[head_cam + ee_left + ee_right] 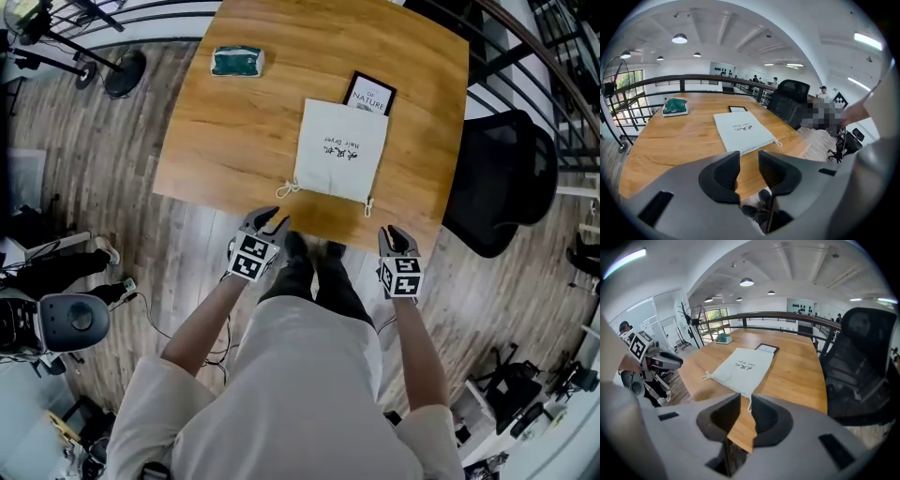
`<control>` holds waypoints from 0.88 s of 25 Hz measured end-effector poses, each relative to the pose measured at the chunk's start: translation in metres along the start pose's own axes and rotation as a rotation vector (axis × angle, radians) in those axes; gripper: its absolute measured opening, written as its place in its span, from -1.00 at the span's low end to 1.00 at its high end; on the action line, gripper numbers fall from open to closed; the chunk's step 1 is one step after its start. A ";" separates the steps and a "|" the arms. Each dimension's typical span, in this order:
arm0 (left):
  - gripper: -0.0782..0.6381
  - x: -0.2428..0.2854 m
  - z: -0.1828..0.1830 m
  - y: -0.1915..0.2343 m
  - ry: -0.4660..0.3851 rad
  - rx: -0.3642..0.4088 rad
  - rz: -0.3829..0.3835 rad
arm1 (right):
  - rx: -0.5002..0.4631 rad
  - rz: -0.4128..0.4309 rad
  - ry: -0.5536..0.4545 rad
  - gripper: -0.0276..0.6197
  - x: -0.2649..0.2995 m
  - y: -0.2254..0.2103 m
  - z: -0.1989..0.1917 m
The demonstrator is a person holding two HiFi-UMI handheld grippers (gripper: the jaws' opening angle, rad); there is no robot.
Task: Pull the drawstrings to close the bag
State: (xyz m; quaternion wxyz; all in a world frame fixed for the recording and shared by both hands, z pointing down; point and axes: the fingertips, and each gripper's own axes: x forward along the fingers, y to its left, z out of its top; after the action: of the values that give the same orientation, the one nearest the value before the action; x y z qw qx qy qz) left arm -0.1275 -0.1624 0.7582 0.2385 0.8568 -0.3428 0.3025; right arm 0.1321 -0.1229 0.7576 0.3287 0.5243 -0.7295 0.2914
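Table [234, 122] bears bag [339, 150], box [372, 94], packet [236, 61] (chair [506, 178] beside); left claw [748, 161], right claw [746, 404] ajar, empty.

Bag [339, 150] on table [225, 122], box [371, 93] behind

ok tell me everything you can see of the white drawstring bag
The white drawstring bag looks like pale cloth, rectangular, lying flat on the wooden table with small dark print at its middle. Its mouth, not drawn shut, faces the table's near edge, a knotted cord end trailing from each near corner. Its far edge overlaps a black-framed box. Nothing else touches it.
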 end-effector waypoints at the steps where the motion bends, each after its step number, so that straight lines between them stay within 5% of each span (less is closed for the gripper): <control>1: -0.45 0.007 -0.004 0.002 0.015 -0.005 0.000 | -0.001 0.003 0.016 -0.72 0.006 0.000 -0.004; 22: -0.45 0.113 -0.064 0.047 0.399 0.044 0.042 | 0.017 0.095 0.230 -0.72 0.099 -0.022 -0.060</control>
State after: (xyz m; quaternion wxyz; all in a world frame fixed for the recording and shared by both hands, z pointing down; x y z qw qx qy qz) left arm -0.1193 -0.2039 0.8895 0.2765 0.7777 -0.2997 0.4784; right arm 0.1401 -0.1396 0.8739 0.3916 0.4551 -0.7084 0.3711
